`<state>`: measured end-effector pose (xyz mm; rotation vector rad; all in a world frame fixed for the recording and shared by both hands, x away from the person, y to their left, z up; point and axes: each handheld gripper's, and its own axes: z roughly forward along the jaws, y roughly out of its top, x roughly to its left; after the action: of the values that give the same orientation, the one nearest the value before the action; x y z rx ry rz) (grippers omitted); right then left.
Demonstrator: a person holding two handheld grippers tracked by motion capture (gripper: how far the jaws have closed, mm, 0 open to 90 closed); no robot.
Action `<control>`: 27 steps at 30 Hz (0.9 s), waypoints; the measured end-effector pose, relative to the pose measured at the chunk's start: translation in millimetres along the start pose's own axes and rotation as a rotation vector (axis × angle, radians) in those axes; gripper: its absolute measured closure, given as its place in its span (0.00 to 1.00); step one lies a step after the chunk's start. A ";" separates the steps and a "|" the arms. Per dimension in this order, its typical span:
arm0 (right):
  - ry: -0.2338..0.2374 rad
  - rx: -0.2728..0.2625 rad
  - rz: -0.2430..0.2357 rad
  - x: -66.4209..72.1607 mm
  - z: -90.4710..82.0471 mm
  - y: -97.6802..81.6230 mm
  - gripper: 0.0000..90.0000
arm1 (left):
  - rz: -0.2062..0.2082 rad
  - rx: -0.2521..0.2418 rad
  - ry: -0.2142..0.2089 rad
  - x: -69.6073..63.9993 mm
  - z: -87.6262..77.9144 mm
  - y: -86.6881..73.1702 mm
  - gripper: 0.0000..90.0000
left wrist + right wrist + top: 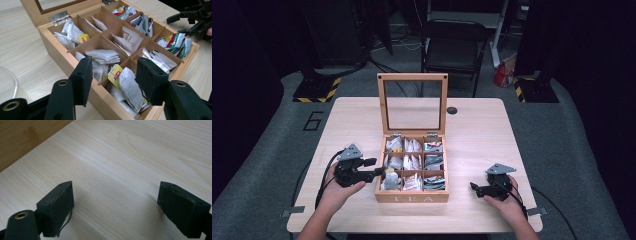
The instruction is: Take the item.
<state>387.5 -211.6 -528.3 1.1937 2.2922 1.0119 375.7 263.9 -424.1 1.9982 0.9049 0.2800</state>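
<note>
A: Step check. Your left gripper (113, 75) is over the near-left corner of the tea box (412, 198), fingers (82, 75) spread about halfway, nothing pinched. You're lining up on a bag, not holding one.

B: Which bag?

A: The tea bag with the yellow tag (128, 86), upright in the nearest compartment. It sits between your fingertips but closer to the right finger; the left finger is out over the box wall, beside the next compartment.

B: And the right gripper (113, 207)?

A: Spread wide, empty, parked low over bare table (130, 157) on the far side of the box from the left gripper. Leave it.

B: Next move?

A: My read: shift so both fingertips clear the wall and the divider (106, 76), drop until the pads straddle the bag's top edge, then close. Watch the neighbouring bags; they're packed touching it, so a deep bite likely grabs two.
</note>
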 end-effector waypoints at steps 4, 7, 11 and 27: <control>0.002 -0.002 0.000 0.0 0.1 0.0 0.14 | 0.021 0.026 -0.001 -0.7 3.9 1.0 0.56; 0.000 0.000 0.000 0.0 0.0 0.0 0.14 | 0.032 0.039 0.005 -2.6 8.1 1.6 0.58; 0.000 0.000 0.000 0.0 0.0 0.0 0.14 | 0.054 0.069 0.007 -5.8 14.1 3.5 0.63; 0.001 -0.001 0.000 0.0 0.1 0.0 0.14 | 0.037 0.098 -0.022 -8.7 31.0 -2.5 0.74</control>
<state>387.6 -211.6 -528.4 1.1933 2.2919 1.0146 384.2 238.9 -442.6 2.1058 0.8833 0.2377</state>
